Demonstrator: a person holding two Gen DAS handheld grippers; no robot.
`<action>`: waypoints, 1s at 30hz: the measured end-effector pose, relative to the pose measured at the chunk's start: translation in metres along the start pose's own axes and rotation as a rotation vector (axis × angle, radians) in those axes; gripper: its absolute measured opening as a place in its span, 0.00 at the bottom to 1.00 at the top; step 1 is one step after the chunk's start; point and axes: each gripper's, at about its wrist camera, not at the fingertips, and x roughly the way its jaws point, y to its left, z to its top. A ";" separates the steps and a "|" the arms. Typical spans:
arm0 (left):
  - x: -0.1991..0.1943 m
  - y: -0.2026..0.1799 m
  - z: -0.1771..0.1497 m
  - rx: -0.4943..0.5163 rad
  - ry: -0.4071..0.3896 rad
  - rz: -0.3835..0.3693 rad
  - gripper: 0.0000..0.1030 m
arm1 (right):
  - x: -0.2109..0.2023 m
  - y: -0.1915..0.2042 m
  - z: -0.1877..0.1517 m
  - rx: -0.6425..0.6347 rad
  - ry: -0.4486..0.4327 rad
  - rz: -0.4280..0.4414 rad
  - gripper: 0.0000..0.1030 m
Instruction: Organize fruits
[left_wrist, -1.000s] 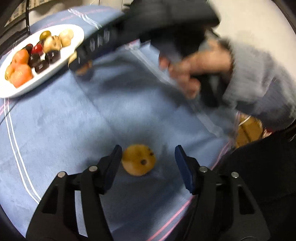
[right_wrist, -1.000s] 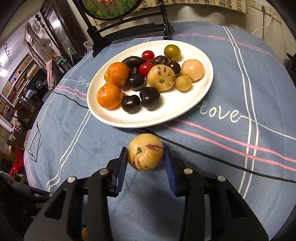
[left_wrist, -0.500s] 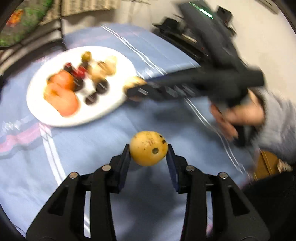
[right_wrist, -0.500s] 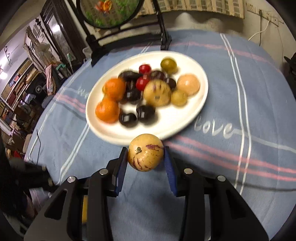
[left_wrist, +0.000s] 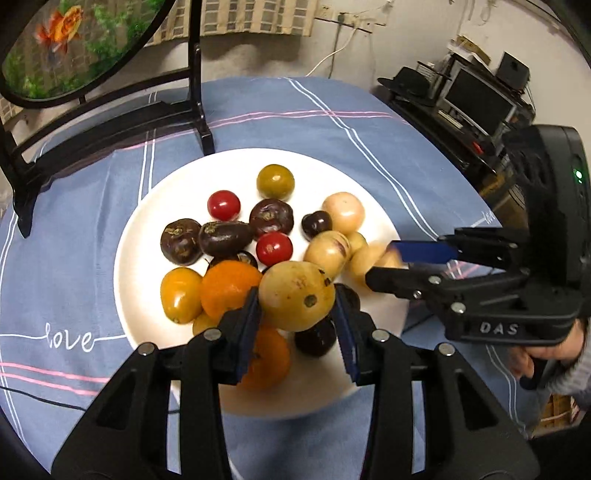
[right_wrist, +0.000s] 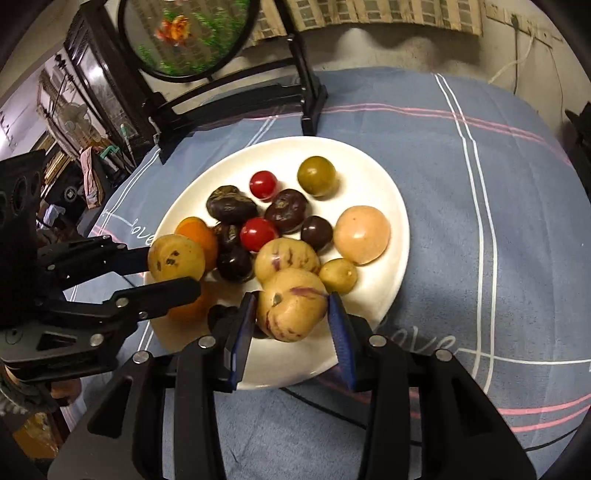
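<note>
A white plate (left_wrist: 140, 229) on the blue cloth holds several fruits: oranges, red and dark tomatoes, pale melons. My left gripper (left_wrist: 296, 295) is shut on a yellow spotted fruit (left_wrist: 291, 284) and holds it above the plate's near side. The right wrist view shows that gripper (right_wrist: 173, 271) and its fruit (right_wrist: 176, 258) coming in from the left. My right gripper (right_wrist: 291, 299) is over the plate's (right_wrist: 388, 192) front. Its jaws are opening, with small gaps either side of a purple-striped yellow fruit (right_wrist: 291, 314) resting among the others. In the left wrist view the right gripper (left_wrist: 382, 260) reaches in from the right.
A black stand (left_wrist: 192, 92) with a round goldfish picture sits on the table behind the plate. The blue cloth (right_wrist: 480, 221) has white and pink stripes. A person's hand (left_wrist: 546, 354) grips the right tool. Shelves with electronics (left_wrist: 472, 99) stand beyond the table's right edge.
My left gripper closed on the spotted fruit on the cloth, then carried it up over the plate. My right gripper moved the striped fruit onto the plate and its jaws widened.
</note>
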 end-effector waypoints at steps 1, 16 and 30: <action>0.001 -0.002 0.001 -0.001 -0.004 0.003 0.39 | 0.000 -0.001 0.002 0.005 -0.002 0.002 0.50; -0.034 -0.010 0.011 -0.095 -0.032 0.192 0.97 | -0.039 0.000 -0.010 0.044 -0.064 -0.003 0.61; -0.083 -0.008 -0.009 -0.255 -0.010 0.274 0.98 | -0.097 0.051 -0.065 -0.028 -0.082 0.060 0.61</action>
